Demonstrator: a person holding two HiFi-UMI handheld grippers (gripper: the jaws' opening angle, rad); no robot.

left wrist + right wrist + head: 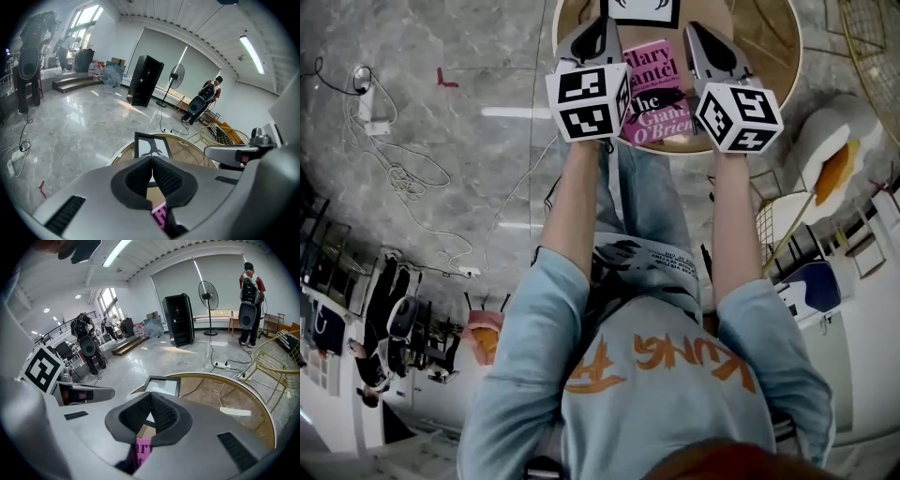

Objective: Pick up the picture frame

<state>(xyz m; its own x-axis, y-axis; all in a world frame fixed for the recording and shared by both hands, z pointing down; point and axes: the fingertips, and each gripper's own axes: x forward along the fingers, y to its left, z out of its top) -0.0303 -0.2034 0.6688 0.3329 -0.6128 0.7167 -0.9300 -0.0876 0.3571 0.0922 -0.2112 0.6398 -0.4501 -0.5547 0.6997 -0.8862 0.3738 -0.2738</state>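
While the frame (640,9) sits untouched on the table (769,37), at twelve o'clock from the book (654,89), the pickup is all left to do. The left gripper (598,28) and right gripper (701,36) hover with jaws pressed together, empty. The frame is black-edged, its white picture bearing a dark figure.
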